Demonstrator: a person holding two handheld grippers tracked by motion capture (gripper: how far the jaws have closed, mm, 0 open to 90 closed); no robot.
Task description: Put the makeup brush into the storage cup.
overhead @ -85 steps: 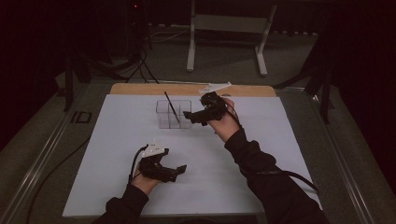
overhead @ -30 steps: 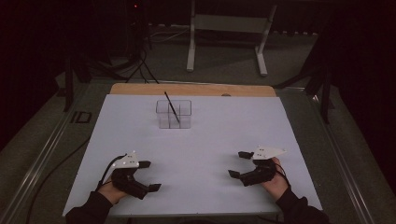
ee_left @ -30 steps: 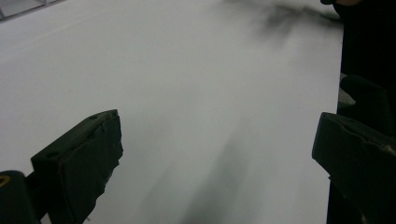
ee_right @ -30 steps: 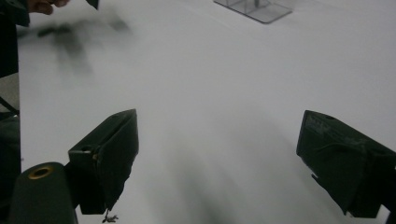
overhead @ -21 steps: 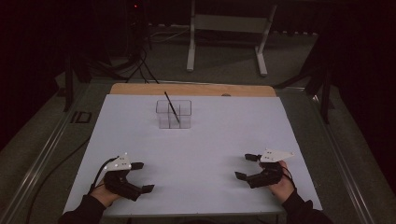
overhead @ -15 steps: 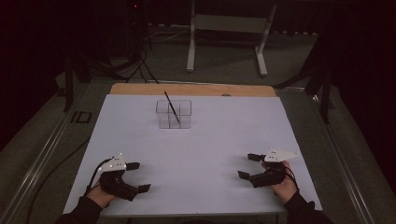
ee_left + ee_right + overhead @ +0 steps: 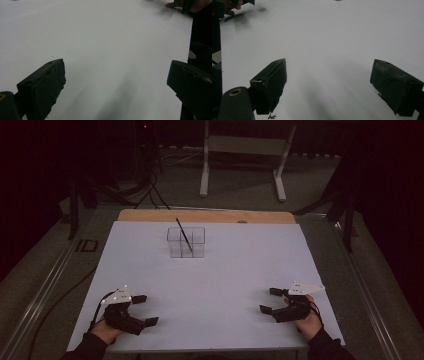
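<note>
A thin black stick leans tilted in the clear four-cell box; both grippers' jaws gape wide, empty.

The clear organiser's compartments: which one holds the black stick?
The clear organiser keeps its black stick in the front middle compartment, leaning back-left; the others look empty.

A lab-like recording room is suggested: a table covered by a white sheet is set far beyond the jaws against a dark floor, where cables are trailed and a metal stand is placed
</note>
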